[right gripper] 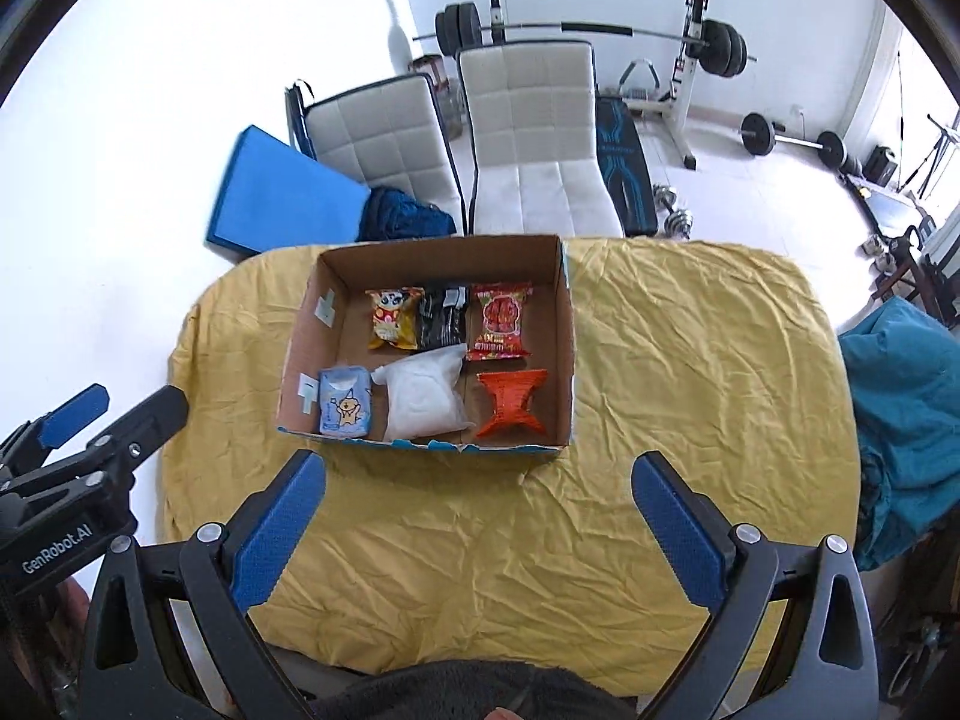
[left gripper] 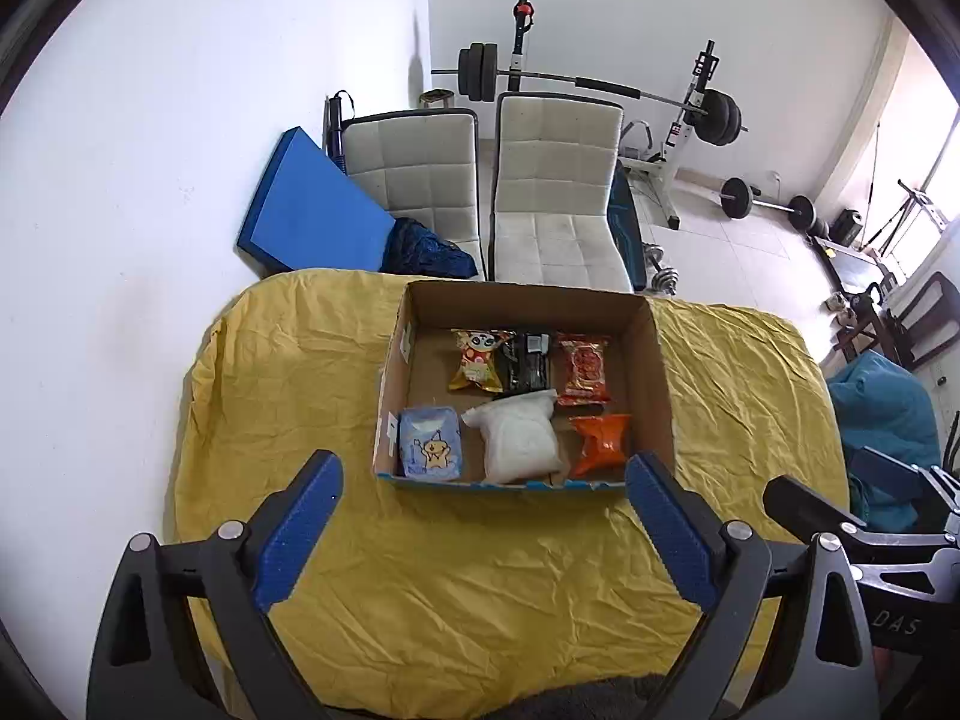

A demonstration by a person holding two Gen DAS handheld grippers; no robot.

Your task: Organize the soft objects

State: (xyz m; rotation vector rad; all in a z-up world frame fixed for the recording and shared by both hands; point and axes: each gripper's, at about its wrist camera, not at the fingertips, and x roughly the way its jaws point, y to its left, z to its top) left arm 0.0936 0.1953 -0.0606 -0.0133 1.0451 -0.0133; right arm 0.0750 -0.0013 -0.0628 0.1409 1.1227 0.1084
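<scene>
An open cardboard box [left gripper: 651,372] [right gripper: 567,330] sits on a table under a yellow cloth [left gripper: 480,588] [right gripper: 690,360]. Inside lie several soft packets: a yellow snack bag [left gripper: 477,360] [right gripper: 393,318], a black packet [left gripper: 529,363] [right gripper: 443,318], a red packet [left gripper: 583,369] [right gripper: 500,321], a blue tissue pack [left gripper: 430,443] [right gripper: 345,402], a white pouch [left gripper: 519,438] [right gripper: 423,399] and an orange packet [left gripper: 600,444] [right gripper: 510,405]. My left gripper [left gripper: 483,531] and right gripper [right gripper: 480,531] are both open and empty, held above the cloth in front of the box.
Two white padded chairs [left gripper: 555,192] [right gripper: 534,138] stand behind the table, with a blue mat [left gripper: 306,204] against the wall and a barbell rack [left gripper: 690,114] beyond. A teal cloth heap [right gripper: 900,408] lies at the table's right. The left gripper's body shows in the right wrist view [right gripper: 90,438].
</scene>
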